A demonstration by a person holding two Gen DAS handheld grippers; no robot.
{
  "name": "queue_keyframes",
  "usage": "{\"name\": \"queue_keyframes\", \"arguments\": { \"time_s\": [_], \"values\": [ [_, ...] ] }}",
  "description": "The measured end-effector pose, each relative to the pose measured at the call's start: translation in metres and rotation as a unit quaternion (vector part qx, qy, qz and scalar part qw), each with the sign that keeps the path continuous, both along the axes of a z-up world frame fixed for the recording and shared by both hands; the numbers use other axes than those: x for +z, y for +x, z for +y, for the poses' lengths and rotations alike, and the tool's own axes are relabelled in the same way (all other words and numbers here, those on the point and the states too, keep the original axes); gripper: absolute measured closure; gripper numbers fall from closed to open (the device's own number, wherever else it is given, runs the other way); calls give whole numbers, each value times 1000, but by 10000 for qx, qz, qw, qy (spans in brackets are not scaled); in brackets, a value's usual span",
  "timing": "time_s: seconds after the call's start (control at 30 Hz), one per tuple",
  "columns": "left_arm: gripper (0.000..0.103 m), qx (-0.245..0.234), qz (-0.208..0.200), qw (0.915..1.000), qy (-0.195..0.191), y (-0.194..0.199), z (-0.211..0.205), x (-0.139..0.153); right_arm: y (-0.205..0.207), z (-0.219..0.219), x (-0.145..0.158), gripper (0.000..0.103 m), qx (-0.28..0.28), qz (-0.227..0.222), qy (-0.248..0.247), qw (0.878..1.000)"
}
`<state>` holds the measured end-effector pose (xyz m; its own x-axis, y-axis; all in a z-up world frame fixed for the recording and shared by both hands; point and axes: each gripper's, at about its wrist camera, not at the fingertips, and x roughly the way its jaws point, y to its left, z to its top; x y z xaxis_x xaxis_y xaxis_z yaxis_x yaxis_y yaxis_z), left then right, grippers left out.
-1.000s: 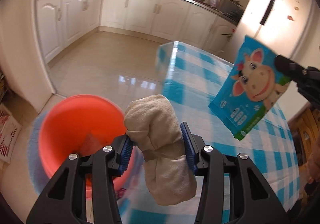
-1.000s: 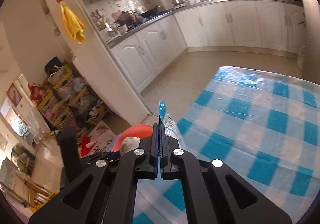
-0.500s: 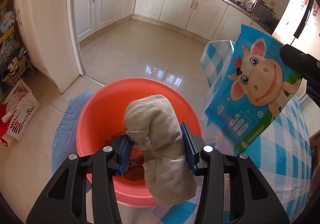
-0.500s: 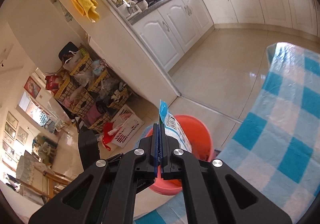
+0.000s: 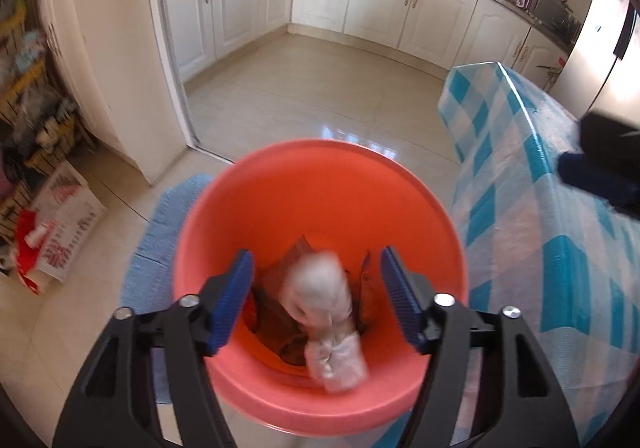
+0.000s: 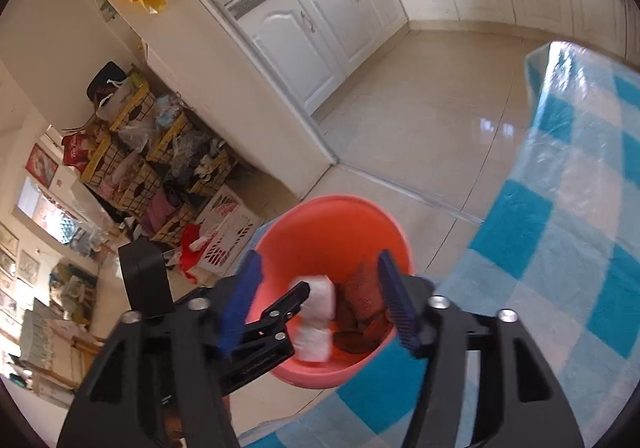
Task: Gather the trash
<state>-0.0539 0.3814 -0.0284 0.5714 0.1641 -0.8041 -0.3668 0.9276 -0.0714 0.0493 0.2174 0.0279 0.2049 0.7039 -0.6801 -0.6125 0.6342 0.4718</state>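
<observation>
- The tiled floor [image 5: 320,88] carried an orange bucket [image 5: 320,184] standing on a blue mat [image 5: 168,208].
- A blue-checked table [image 5: 520,176] stood just beside them.

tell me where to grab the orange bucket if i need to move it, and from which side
Pinch the orange bucket at its thin rim, coming straight down from above on the bare far edge. It stands upright and open-topped, so the rim is the only narrow part. Avoid the near side, where the rolled cloth lies among the brown wrappers.

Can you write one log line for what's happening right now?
left gripper: open | right gripper: open | cloth wad: falling into orange bucket | milk packet: not visible | brown trash: in bucket
</observation>
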Motion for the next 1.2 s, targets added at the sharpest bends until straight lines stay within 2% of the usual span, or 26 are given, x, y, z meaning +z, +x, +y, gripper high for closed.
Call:
{"name": "queue_keyframes", "arguments": {
  "time_s": [0.07,0.13,0.2,0.27,0.3,0.4,0.47,0.53,0.63,0.83,0.93,1.07,1.2],
  "values": [
    [31,37,-44,9999,148,-2,-2,6,-6,-9,8,38,-92,-264,-63,9996],
    [27,70,-145,9995,260,-5,-6,17,-13,-21,19,30,-258,-567,-148,9979],
    [22,76,-237,9989,395,-8,-9,26,-20,-32,28,28,-416,-887,-234,9949],
    [21,45,-372,9974,618,-6,-20,41,-28,-45,37,27,-602,-1215,-345,9902],
    [21,15,-431,9969,663,-7,-23,48,-32,-51,42,22,-720,-1374,-396,9871],
    [18,-69,-674,9952,700,-10,-37,71,-43,-73,57,21,-1056,-1787,-514,9769],
    [16,-110,-870,9933,754,-13,-48,86,-52,-86,68,14,-1282,-2051,-600,9685],
    [14,-189,-1076,9910,778,-18,-61,102,-59,-96,79,13,-1484,-2289,-658,9598],
    [8,-290,-1312,9872,856,-23,-79,125,-71,-113,98,12,-1819,-2654,-779,9436],
    [6,-541,-1709,9798,888,-34,-116,163,-103,-154,134,10,-2586,-3298,-869,9038],
    [4,-676,-1961,9741,901,-42,-132,182,-124,-177,152,9,-2969,-3617,-865,8795],
    [4,-873,-2322,9650,854,-56,-156,210,-147,-202,170,6,-3365,-3883,-839,8538],
    [4,-1066,-2573,9551,1006,-68,-185,232,-169,-231,186,5,-3718,-3990,-769,8346]
  ]
}}
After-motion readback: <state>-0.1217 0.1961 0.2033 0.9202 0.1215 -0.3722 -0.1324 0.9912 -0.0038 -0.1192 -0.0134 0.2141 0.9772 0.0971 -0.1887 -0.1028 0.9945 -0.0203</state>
